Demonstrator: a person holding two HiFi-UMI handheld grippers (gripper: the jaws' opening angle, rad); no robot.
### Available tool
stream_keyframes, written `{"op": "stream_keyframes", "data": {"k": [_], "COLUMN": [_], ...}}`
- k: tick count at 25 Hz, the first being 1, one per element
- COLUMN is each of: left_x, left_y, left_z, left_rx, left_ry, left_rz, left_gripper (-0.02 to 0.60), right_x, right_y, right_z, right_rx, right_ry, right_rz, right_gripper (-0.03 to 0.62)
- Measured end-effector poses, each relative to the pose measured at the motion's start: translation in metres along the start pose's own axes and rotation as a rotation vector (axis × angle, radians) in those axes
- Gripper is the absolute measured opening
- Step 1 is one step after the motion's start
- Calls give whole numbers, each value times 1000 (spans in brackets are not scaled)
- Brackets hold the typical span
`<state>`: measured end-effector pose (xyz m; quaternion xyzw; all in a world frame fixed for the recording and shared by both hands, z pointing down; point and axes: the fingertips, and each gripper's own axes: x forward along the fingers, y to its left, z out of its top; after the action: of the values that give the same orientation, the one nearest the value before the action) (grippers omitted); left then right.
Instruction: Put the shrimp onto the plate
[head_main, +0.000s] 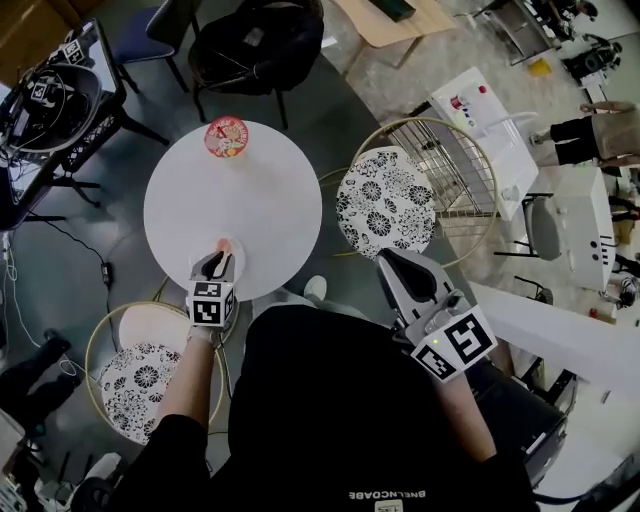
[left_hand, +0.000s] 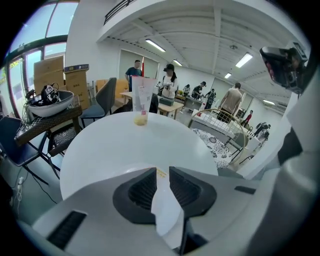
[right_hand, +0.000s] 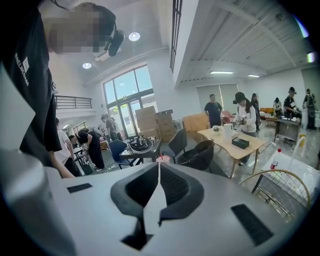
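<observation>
While I am looking along my left gripper (left_hand: 160, 173), its jaws are pinching close on a small orange bit, the shrimp (left_hand: 160, 174). Only a thin gap is showing between the jaws, and the shrimp is sitting up at their tips. From the head view, the shrimp is showing as a pink spot at the front of this gripper. The gripper is hanging over the plate (head_main: 241, 263), so the shrimp is above the plate, and I cannot tell if it is touching it. The plate is white and is lying on the near side of the round white table (head_main: 270, 200). Its edge is showing as a faint curve just beside the jaws.

Far across the table, a cup (head_main: 226, 137) is standing upright near the far edge, well apart from the plate.

My right gripper (right_hand: 159, 167) is off the table, out to the right. Its jaws are pressing together with nothing between them. It is hanging near a stool (head_main: 385, 200) with a black and white flower seat. Another flower stool (head_main: 135, 385) is standing on the near left, under my left arm. People are standing around desks far back in the room.
</observation>
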<state>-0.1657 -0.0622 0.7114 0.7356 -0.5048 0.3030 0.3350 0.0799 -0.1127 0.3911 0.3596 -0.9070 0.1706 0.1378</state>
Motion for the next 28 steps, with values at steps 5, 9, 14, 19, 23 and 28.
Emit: {"op": "stream_keyframes", "data": {"k": [5, 9, 14, 19, 23, 28], "left_x": [-31, -61, -101, -147, -178, -212], "left_y": [-13, -30, -54, -82, -105, -125], "left_z": [29, 61, 109, 155, 181, 208], "left_rx": [-35, -44, -46, -14, 18, 19], "left_ry": [-94, -189, -324, -450, -517, -595], "left_rz": [5, -14, -37, -63, -80, -119], "left_gripper": [78, 75, 60, 49, 41, 26], "right_x": [3, 4, 7, 9, 6, 6], "right_y": [7, 14, 20, 28, 29, 30], "right_z": [1, 2, 7, 11, 12, 12], "right_rx": [5, -21, -30, -35, -35, -42], "right_ry": [-20, -34, -63, -89, -113, -143], "right_rz": [47, 75, 113, 147, 165, 187], "right_gripper": [21, 21, 21, 21, 21, 21]}}
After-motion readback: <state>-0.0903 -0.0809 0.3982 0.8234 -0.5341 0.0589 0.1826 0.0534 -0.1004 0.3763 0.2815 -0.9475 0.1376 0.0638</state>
